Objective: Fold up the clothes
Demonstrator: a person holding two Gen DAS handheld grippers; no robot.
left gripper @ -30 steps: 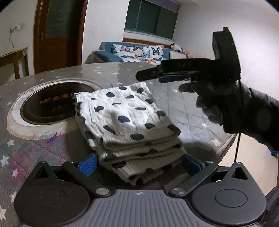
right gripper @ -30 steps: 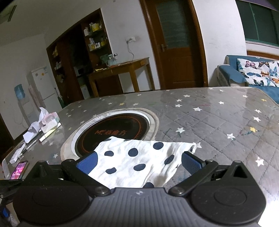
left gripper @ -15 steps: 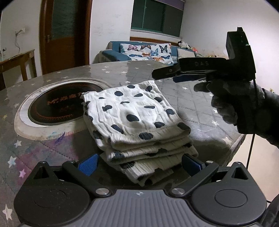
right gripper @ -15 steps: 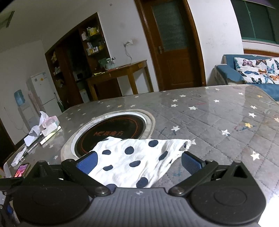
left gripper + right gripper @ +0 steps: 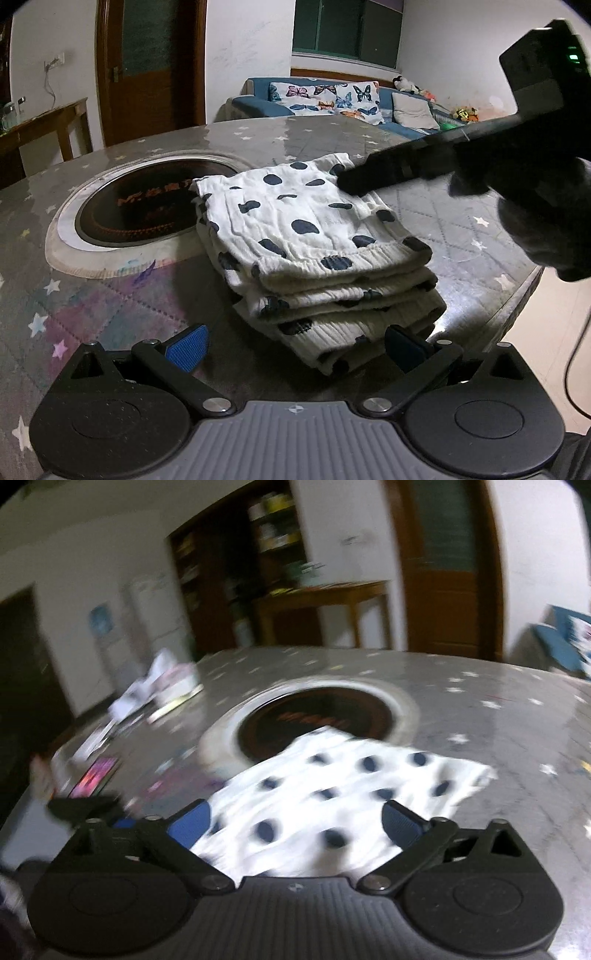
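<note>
Cloth (image 5: pixel 314 236), white with dark spots, lies folded into a thick stack of several layers on the table (image 5: pixel 110 295), just beside the round dark cooktop (image 5: pixel 140 206) sunk into its middle and near the table's edge. It looks soft, light and limp, so the layers would probably slide apart or sag if lifted by one corner; a pinch through the whole thickness at the ribbed band on the near side should hold better. The left gripper (image 5: pixel 295 343) sits low in front of the stack, tilted down at it, its blue pads (image 5: pixel 186 349) spread wide at either side of the bottom layers without pressing them. The right gripper (image 5: pixel 293 821), held in a dark glove (image 5: pixel 535 229), reaches across the top of the stack from the right; its jaws are closing from wide, cloth lying between and below them but not yet pinched. Its own view is blurred.
</note>
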